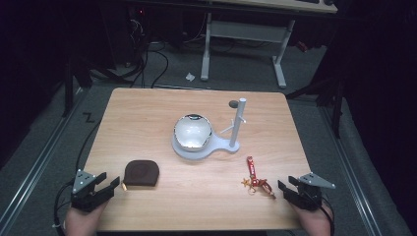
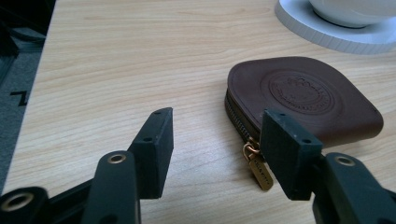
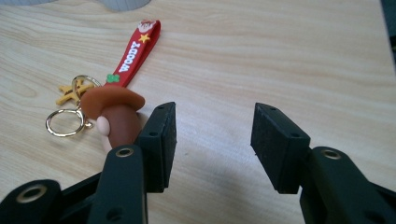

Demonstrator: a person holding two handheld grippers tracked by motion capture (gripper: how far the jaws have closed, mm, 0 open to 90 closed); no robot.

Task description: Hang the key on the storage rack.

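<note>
Since both my left gripper (image 1: pixel 109 183) and right gripper (image 1: pixel 285 186) hang wide and empty, pouch (image 1: pixel 141 173) left of the stand (image 1: pixel 235 129), keychain (image 1: pixel 255 178) right, that loose ring could snag a jaw.

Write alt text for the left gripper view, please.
The left gripper hovers open over a wooden table, its right jaw beside the gold zipper pull of a brown leather coin pouch. A white stand base sits beyond.

Brown pouch (image 1: pixel 141 173) — red strap (image 1: pixel 252 167)
</note>
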